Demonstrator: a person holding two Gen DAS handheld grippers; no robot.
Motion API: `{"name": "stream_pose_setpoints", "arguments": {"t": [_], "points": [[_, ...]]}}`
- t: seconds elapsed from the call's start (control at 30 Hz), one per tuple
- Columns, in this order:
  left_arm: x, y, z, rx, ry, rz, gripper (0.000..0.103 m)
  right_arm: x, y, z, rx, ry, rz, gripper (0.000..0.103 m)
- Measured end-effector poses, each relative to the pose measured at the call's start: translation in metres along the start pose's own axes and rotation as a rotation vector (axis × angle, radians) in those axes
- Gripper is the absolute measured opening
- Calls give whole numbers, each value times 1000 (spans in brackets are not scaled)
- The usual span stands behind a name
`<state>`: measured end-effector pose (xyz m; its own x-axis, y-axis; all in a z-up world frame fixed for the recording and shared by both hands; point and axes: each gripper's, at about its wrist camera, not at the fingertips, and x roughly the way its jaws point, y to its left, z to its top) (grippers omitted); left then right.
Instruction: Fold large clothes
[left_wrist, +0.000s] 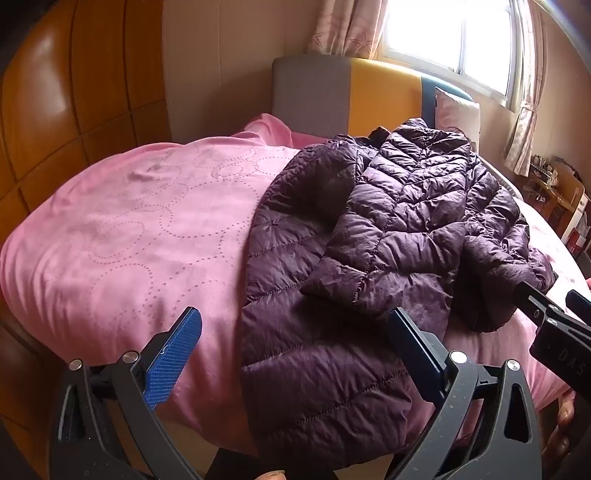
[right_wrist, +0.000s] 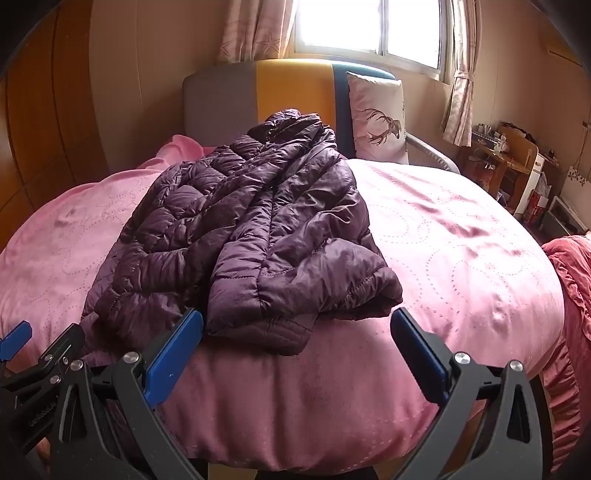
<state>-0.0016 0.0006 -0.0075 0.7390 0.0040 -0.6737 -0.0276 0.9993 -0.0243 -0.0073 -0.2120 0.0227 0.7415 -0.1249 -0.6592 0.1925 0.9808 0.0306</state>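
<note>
- Here, a dark purple quilted jacket (left_wrist: 369, 236) lies on a bed (left_wrist: 122, 236) covered with a pink sheet stitched in dotted curls; it runs from near the headboard down to the near edge of the bed.
- In the left wrist view its lower hem hangs a little over the near edge, and one sleeve (left_wrist: 343, 266) is folded across the body, its cuff resting on the front panel.
- In the right wrist view the other sleeve (right_wrist: 295, 295) is folded inward too; its cuff sits at the near edge.
- The left hand-held gripper (left_wrist: 295, 354) hovers above the near edge with its jaws spread wide; the jacket's hem shows between its blue pads (left_wrist: 173, 365), which touch nothing.
- The right hand-held gripper (right_wrist: 295, 354) is also spread wide and grips nothing; the folded cuff lies just beyond its fingertips, over the pink sheet.
- The two grippers sit side by side: the right one enters the left view at the right margin (left_wrist: 554, 317), and the left one shows at the lower left of the right view (right_wrist: 37, 354).
- A headboard (right_wrist: 288, 92) in grey, yellow and blue panels stands at the far edge of the bed, with a pillow (right_wrist: 380, 114) bearing a deer print leaning at its right end.
- A darker pink ruffled blanket (right_wrist: 569, 280) drapes at the right edge of the bed.
- A bright window (right_wrist: 369, 26) with patterned curtains is behind the headboard.
</note>
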Motion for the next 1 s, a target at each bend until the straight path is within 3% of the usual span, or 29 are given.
{"name": "stream_pose_setpoints", "arguments": {"t": [1.0], "points": [[-1, 6, 1, 3, -8, 25, 99, -20, 4, 3, 1, -75, 45, 101]]}}
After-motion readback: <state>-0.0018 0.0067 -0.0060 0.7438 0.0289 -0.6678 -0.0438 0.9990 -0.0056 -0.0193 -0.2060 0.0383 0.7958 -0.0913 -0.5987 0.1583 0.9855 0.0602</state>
